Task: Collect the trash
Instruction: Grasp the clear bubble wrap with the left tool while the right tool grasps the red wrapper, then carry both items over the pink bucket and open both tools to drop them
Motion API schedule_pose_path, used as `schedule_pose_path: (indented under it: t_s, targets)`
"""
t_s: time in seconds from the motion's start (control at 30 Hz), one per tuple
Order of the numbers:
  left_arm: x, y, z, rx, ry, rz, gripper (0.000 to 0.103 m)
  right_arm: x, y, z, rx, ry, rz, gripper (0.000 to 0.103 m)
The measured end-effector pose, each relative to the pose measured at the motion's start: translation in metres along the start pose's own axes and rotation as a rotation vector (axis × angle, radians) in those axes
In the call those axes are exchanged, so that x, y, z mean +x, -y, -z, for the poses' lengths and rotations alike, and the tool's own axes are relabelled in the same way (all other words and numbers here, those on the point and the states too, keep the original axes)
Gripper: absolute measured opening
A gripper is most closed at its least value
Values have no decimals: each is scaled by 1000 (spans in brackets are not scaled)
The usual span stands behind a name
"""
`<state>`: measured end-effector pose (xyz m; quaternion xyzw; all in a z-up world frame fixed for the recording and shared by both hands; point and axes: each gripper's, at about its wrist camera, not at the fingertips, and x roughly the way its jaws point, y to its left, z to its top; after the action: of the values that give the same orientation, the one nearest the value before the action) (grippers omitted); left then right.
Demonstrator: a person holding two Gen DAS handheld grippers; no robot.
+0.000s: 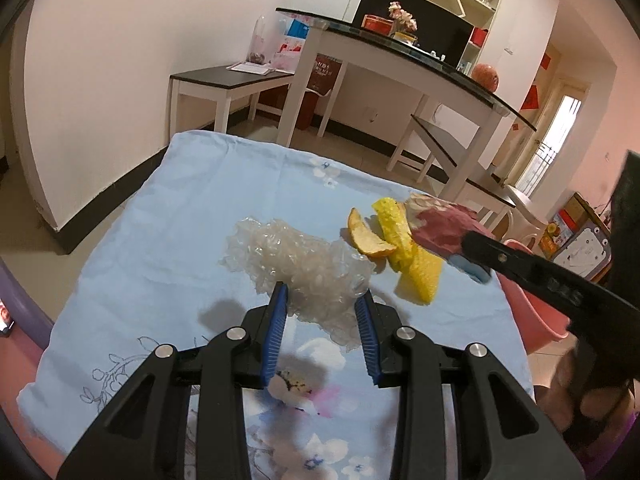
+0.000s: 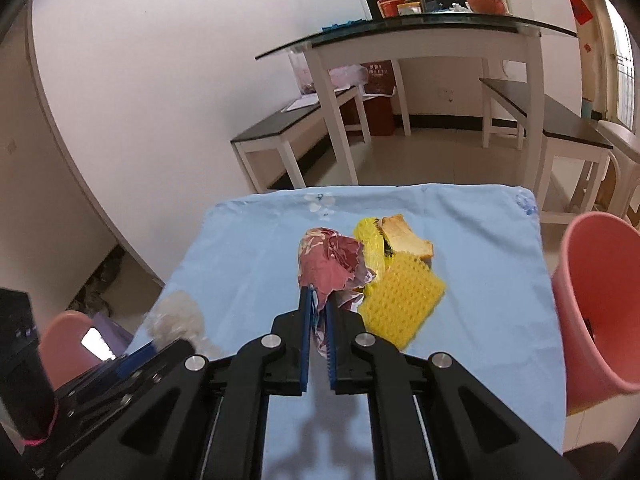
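Observation:
A crumpled clear plastic wrap (image 1: 298,268) lies on the blue floral cloth (image 1: 160,216). My left gripper (image 1: 323,294) is open, with its jaws on either side of the wrap's near end. My right gripper (image 2: 319,296) is shut on a crumpled maroon wrapper (image 2: 330,262), also seen in the left wrist view (image 1: 440,226). Beside it lie a yellow foam net (image 2: 400,300) and a piece of orange peel (image 2: 406,240); both also show in the left wrist view, the net (image 1: 416,264) and the peel (image 1: 366,236).
A pink bin (image 2: 600,296) stands at the cloth's right edge. A white table with a glass top (image 2: 420,32) and dark-topped benches (image 2: 288,128) stand beyond the cloth. A second pink object (image 2: 64,340) sits low at the left.

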<state>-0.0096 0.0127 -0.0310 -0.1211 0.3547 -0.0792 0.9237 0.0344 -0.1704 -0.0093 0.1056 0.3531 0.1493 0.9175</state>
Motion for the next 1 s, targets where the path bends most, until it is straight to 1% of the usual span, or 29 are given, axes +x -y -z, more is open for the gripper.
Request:
schedule_pose_path:
  t_s: [0.17,0.47,0.77,1.0]
  targets:
    - [-7,11,4,13,20,-9,34,-22,-2,14,-26,17,20,6]
    - [-13,32,6,33,32,6,34,-48,14,36,0,33,36,6]
    - [-15,61,2,82,53,50,34,-72,41,40,38,82,70,6]
    - [-11,82,-3,109,67,82,34,-87,69,37,77,120,109,6]
